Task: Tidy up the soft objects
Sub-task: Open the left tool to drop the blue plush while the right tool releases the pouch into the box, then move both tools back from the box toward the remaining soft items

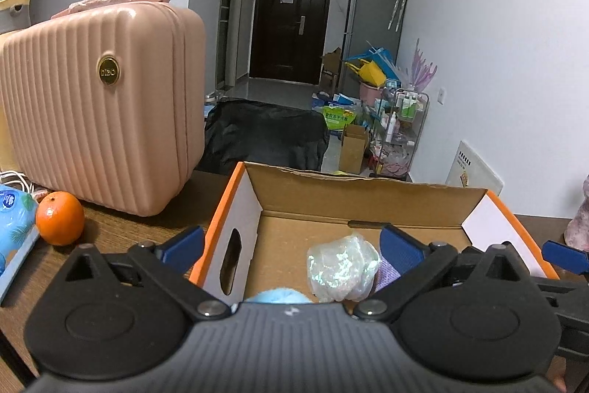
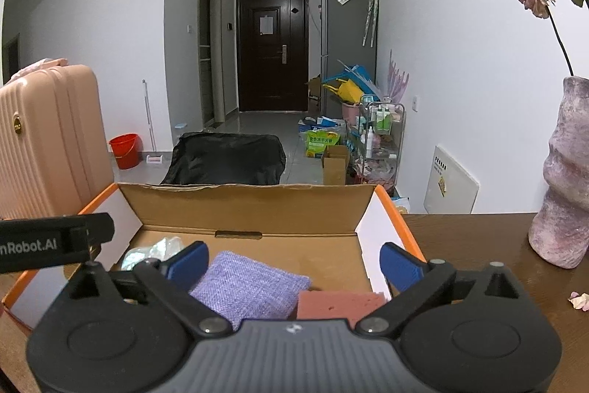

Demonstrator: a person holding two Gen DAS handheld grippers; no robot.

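Note:
An open cardboard box (image 1: 353,197) with orange rims sits on the brown table; it also shows in the right wrist view (image 2: 243,205). Inside lie a shiny iridescent soft bundle (image 1: 342,267), a light blue soft object (image 1: 276,297) partly hidden by my gripper, a purple woven pouch (image 2: 250,286) and a red sponge (image 2: 338,306). My left gripper (image 1: 292,244) is open and empty over the box's left part. My right gripper (image 2: 294,262) is open and empty above the pouch and sponge.
A pink ribbed suitcase (image 1: 99,105) stands on the table left of the box. An orange (image 1: 60,218) and a blue packet (image 1: 14,220) lie at the far left. A pink vase (image 2: 563,194) with a dried rose stands to the right. Petals (image 2: 579,301) lie on the table.

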